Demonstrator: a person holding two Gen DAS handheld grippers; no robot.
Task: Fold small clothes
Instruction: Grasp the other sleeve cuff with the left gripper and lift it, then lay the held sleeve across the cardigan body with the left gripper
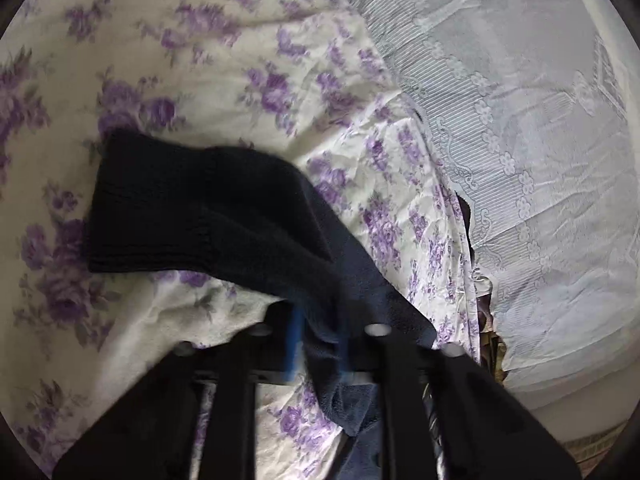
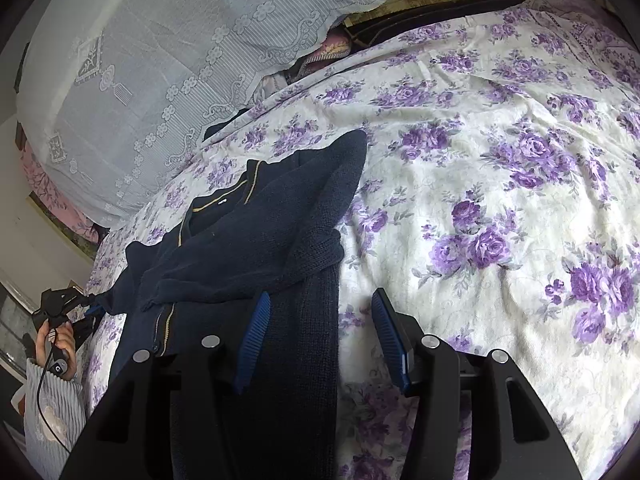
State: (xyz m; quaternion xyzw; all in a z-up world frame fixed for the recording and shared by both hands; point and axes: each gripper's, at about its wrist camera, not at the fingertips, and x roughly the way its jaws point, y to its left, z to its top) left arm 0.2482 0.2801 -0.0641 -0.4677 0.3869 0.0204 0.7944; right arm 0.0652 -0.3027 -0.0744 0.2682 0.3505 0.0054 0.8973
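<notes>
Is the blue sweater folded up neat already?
No, the sweater lies rumpled on the flowery sheet, with a sleeve flopped across its front and its collar open.

— What is the cardigan made of?

— Dark navy knit, matt and slightly fuzzy, ribbed at the sleeve cuff, with thin mustard trim along the front edge.

— And the sheet under it?

— Thin woven cloth, cream with printed purple roses, matt and finely creased.

— The pale cover behind?

— White lace, sheer, with raised flower and stripe patterns.

— The right gripper?

— Matt black plastic, smooth, with dull silver metal screw heads; its pads are blue, finely ridged, rubbery-looking.

— The sleeve at the far left?

— Pale grey pleated cloth.
</notes>
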